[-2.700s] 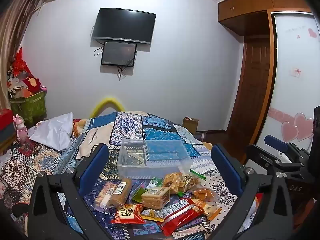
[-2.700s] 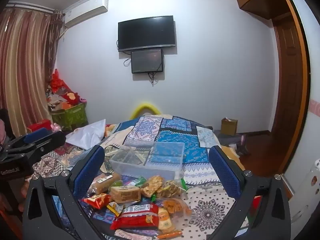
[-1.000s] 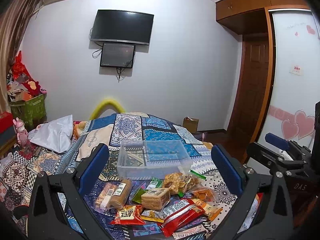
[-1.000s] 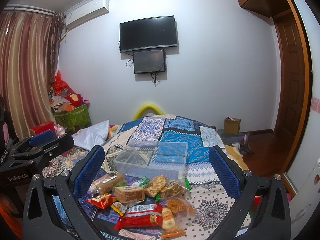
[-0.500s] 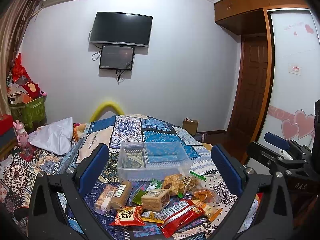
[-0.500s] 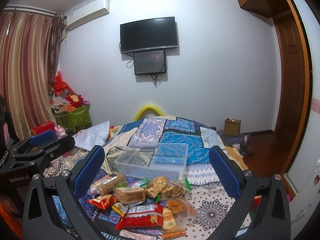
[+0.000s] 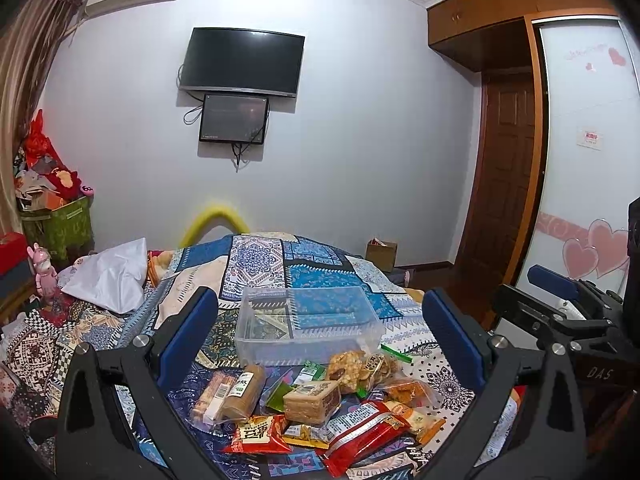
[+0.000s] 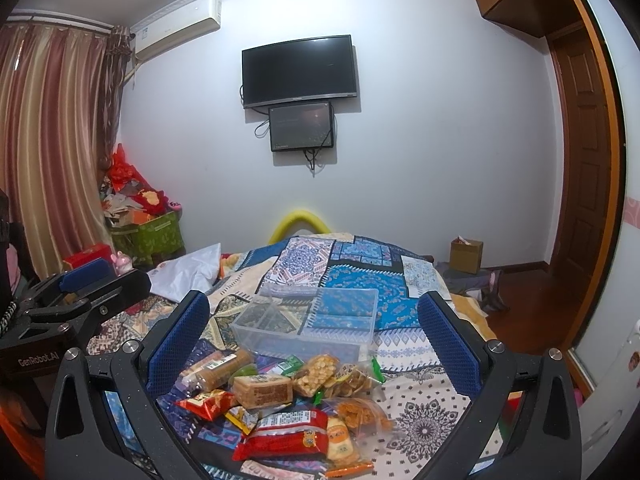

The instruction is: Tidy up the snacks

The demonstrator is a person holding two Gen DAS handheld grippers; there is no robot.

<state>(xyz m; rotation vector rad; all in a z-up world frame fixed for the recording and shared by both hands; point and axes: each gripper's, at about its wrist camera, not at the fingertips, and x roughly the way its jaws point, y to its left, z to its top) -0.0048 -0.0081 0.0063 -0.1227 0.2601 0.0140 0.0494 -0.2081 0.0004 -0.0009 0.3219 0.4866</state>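
Blue-padded, the left gripper (image 7: 320,334) stands spread wide and empty above the bed (image 7: 328,276); the right gripper (image 8: 314,338) likewise gapes, holding nothing; between their fingers a heap of snack packets (image 8: 280,404) lies at the bed's near edge; just behind it sits an empty clear plastic box (image 8: 316,320), toward the bed's middle.

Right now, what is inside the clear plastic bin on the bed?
No snacks show inside the clear bin; only the patterned bedspread shows through its walls. Snack packets lie before it.
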